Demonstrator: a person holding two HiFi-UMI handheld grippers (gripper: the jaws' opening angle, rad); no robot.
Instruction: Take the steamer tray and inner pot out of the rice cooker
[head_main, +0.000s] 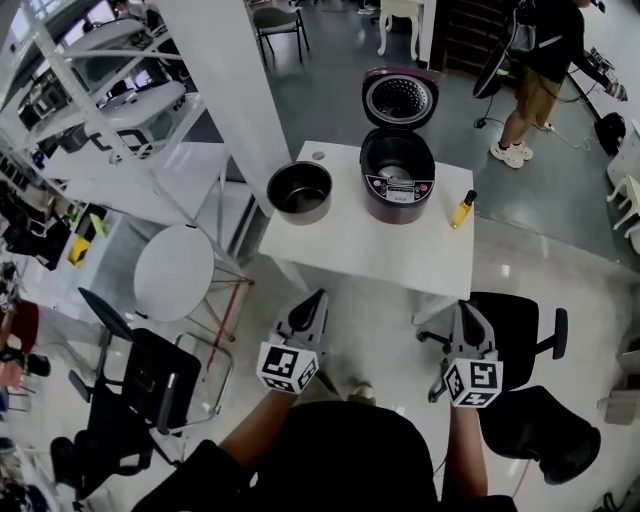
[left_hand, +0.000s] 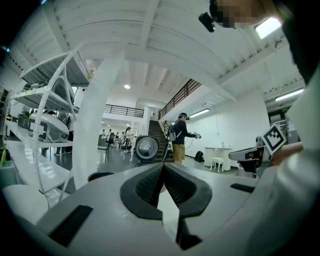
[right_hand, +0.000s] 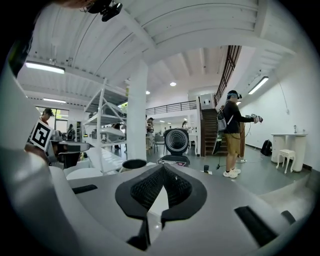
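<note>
Looking down from the head view, a white table (head_main: 380, 250) carries the rice cooker (head_main: 397, 175) at its far edge, with the lid (head_main: 400, 98) thrown back. The inner pot (head_main: 299, 190) stands on the table near the far-left corner, just beside the cooker and apart from it. A yellow bottle (head_main: 462, 209) stands at the right edge. The left gripper (head_main: 318, 298) and right gripper (head_main: 466, 306) are held close to the person's body, well short of the near edge, and neither carries anything. No separate steamer tray can be made out on the table. Something grey shows in the cooker's well, but whether it is the tray or the bare base I cannot tell.

Along the left gripper (left_hand: 163, 165) in its own view, the jaws meet tip to tip with nothing between them. Beyond them sit the pot's dark rim (left_hand: 100, 176) and the raised lid (left_hand: 146, 148).

The right gripper view shows the same: the right gripper (right_hand: 162, 167) is closed and empty, pointing toward the cooker (right_hand: 173, 160), with the pot (right_hand: 134, 164) to its left. A person (right_hand: 232, 135) stands on the floor far behind.

By my reading the pot half of the job is done. The tray's whereabouts remain unsettled, so it may be what is left.
</note>
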